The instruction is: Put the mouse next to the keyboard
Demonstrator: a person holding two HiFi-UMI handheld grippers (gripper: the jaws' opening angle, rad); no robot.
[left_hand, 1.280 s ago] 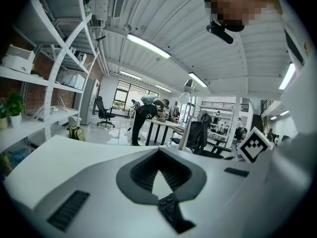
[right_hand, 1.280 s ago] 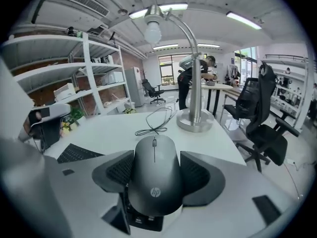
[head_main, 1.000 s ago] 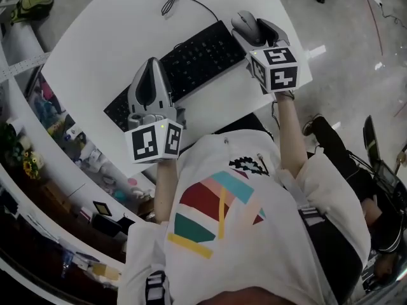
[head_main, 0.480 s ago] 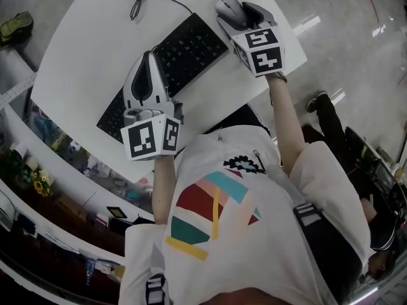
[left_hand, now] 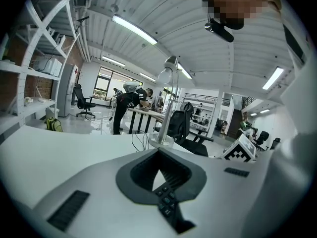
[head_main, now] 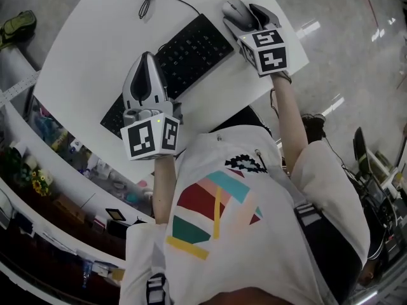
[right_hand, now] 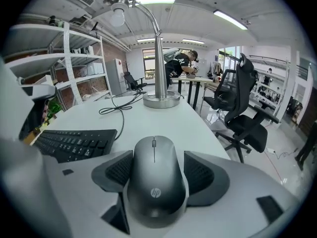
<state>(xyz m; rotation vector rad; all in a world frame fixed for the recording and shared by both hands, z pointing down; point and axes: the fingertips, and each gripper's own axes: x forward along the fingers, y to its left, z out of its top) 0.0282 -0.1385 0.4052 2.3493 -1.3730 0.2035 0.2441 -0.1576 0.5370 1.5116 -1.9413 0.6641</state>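
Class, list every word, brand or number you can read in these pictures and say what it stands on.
"hp": on the mouse, near its rear end.
Key legends on the keyboard: too small to read.
Black emblem on the shirt: too blurred to read.

The mouse (right_hand: pixel 154 180) bears an "hp" logo on its back. The keyboard (right_hand: pixel 74 143) has key legends too small to read.
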